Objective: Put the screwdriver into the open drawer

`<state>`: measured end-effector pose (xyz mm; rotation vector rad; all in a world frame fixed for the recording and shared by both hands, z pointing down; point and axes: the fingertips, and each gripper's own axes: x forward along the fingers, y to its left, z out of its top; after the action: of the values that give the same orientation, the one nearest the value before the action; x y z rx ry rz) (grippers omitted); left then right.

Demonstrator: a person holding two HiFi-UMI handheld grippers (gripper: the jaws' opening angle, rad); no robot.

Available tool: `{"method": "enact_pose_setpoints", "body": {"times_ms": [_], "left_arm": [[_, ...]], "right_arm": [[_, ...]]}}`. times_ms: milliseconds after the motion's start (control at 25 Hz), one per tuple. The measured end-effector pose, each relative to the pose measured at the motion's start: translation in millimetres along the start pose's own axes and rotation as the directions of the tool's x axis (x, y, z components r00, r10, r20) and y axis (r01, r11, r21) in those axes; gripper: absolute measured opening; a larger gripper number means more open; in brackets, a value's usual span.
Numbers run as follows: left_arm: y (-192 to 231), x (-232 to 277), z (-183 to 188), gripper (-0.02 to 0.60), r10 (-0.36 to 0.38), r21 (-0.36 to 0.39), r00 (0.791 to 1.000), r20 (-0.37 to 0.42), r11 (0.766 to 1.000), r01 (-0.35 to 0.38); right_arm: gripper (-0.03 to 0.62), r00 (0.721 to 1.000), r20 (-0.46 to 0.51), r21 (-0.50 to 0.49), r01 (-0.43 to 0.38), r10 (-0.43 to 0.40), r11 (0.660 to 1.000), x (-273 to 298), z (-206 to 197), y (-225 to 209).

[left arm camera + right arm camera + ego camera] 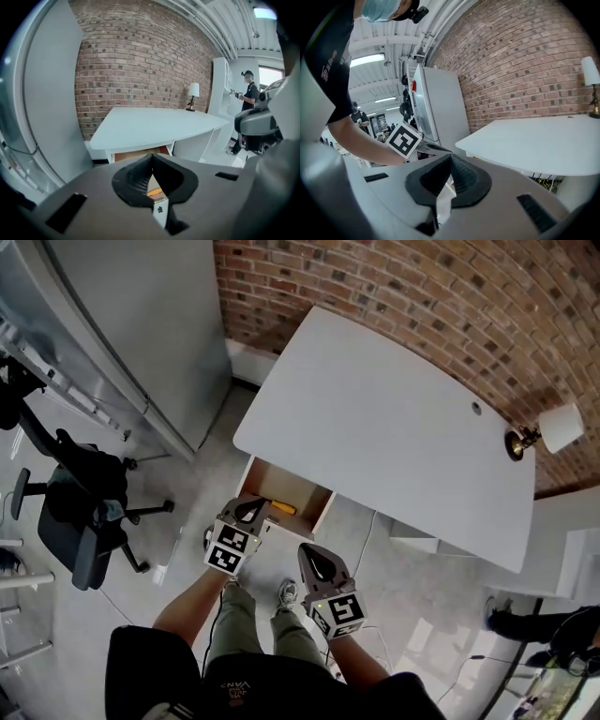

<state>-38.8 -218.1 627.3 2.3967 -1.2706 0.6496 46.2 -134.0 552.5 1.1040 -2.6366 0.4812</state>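
Observation:
The orange-handled screwdriver [284, 509] lies inside the open wooden drawer [317, 509] under the white desk [394, 427]. My left gripper [261, 509] hovers at the drawer's near left corner, jaws shut, its tip just short of the screwdriver. In the left gripper view the left gripper [152, 161] has its pads meeting, and a bit of the orange screwdriver [154, 191] shows through the gap behind them; the drawer [136, 153] is straight ahead. My right gripper [309, 554] hangs lower, in front of the drawer, shut and empty. In its own view the right gripper [450, 161] shows nothing between its pads.
A small lamp [544, 432] stands at the desk's far right by the brick wall. A grey cabinet [141, 324] rises on the left, with a black office chair [84, 512] before it. A person [248, 93] stands far off beside a white cupboard [220, 84].

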Motion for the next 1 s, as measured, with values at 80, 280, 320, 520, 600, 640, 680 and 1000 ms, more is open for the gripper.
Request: {"method": "enact_pose_setpoints", "body": {"times_ms": [80, 280, 320, 520, 600, 640, 680, 1000], "left_arm": [[-4.8, -13.8, 13.3, 0.009, 0.009, 0.004, 0.999, 0.034, 1.0, -0.009], [-20.1, -45.9, 35.7, 0.008, 0.019, 0.015, 0.996, 0.091, 1.0, -0.02], [-23.0, -52.2, 39.3, 0.008, 0.023, 0.009, 0.995, 0.102, 1.0, -0.024], [-39.7, -88.6, 54.1, 0.008, 0.047, -0.009, 0.988, 0.147, 0.999, -0.046], [-44.4, -103.6, 58.1, 0.008, 0.059, -0.015, 0.985, 0.163, 0.998, -0.058], [-46.3, -111.0, 60.1, 0.008, 0.066, -0.019, 0.983, 0.172, 0.998, -0.063], [-48.0, -118.1, 62.3, 0.008, 0.072, -0.024, 0.981, 0.181, 0.997, -0.069], [-62.0, -162.3, 73.4, 0.008, 0.1, -0.048, 0.968, 0.231, 0.995, -0.091]], "right_arm": [[-0.003, 1.0, 0.01, -0.013, -0.008, 0.008, 1.0, -3.7, 7.8, 5.1], [-0.003, 0.999, 0.031, -0.031, -0.01, 0.011, 0.999, -14.0, 23.4, 14.7], [-0.003, 0.999, 0.035, -0.036, -0.012, 0.014, 0.999, -16.0, 26.4, 16.2], [-0.003, 0.998, 0.057, -0.069, -0.013, 0.016, 0.998, -29.9, 45.3, 23.8], [-0.003, 0.998, 0.064, -0.081, -0.011, 0.016, 0.997, -35.7, 51.9, 27.3], [-0.003, 0.998, 0.067, -0.086, -0.012, 0.017, 0.996, -38.6, 54.7, 29.6], [-0.003, 0.997, 0.07, -0.089, -0.014, 0.02, 0.996, -41.4, 57.0, 32.0], [-0.003, 0.995, 0.072, -0.113, -0.058, 0.066, 0.992, -58.2, 64.8, 54.4]]}}
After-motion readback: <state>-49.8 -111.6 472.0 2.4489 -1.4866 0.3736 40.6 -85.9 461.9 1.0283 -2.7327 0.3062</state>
